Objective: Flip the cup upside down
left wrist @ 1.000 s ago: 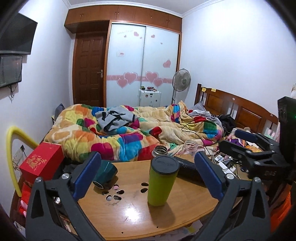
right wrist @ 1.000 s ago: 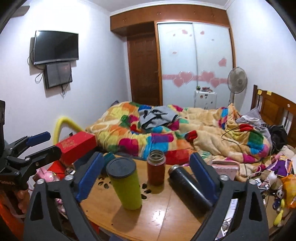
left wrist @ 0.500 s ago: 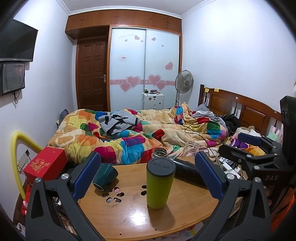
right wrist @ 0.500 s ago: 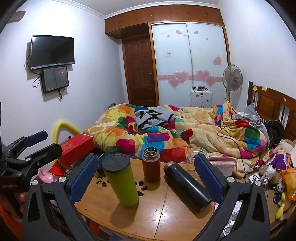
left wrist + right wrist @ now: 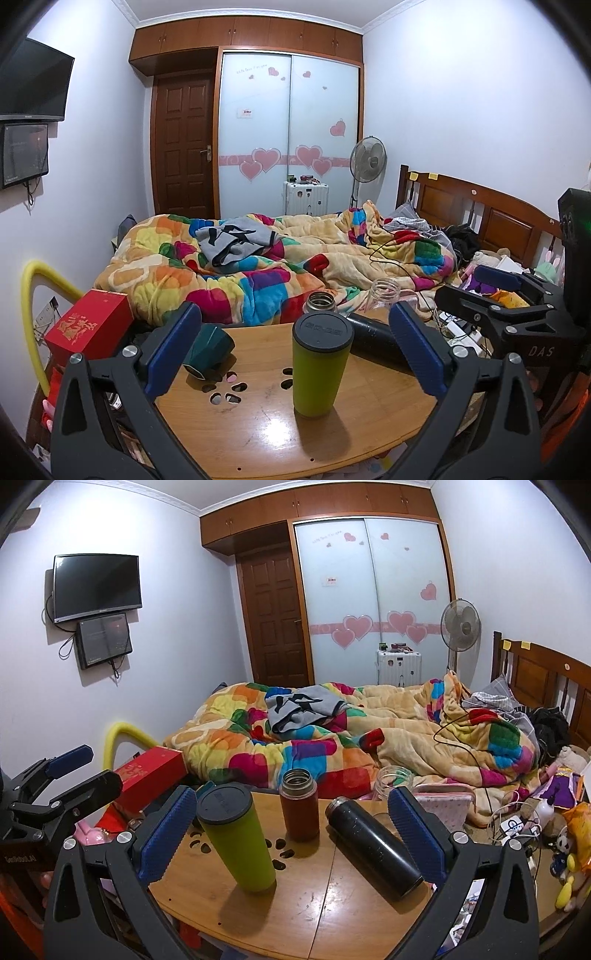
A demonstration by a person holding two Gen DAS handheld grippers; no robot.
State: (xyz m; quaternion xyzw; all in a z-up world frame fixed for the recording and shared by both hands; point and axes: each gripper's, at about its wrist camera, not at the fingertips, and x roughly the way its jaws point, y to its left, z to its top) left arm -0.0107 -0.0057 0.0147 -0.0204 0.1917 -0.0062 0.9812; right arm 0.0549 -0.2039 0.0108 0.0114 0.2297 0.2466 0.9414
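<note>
Writing: the right gripper's black side reads "DAS" where the left camera sees it. The red box point(image 5: 88, 325) has gold signs I cannot read. The lid of the green cup point(image 5: 320, 369) has raised letters, too small to read.
Green cup: stands upright on the table point(image 5: 258, 435), lid on top, in front of both grippers and touching neither.
Left gripper point(image 5: 295, 349): jaws wide open, holding nothing.
Right gripper point(image 5: 291, 829): jaws wide open, holding nothing.
Hard to see: the brown bottle point(image 5: 299, 814) is mostly hidden behind the green cup from the left camera. The dark green cup point(image 5: 208, 349) lies on its side, part hidden by a blue pad.
Other things: a black bottle point(image 5: 373, 845) lies on its side. A clear jar point(image 5: 393, 781) stands at the table's far edge.
Table: round, wooden, shiny, with small cut-out holes.
Room: a bed with a bright patchy blanket point(image 5: 332, 746), a fan point(image 5: 460, 626), a TV point(image 5: 96, 587) on the wall.
</note>
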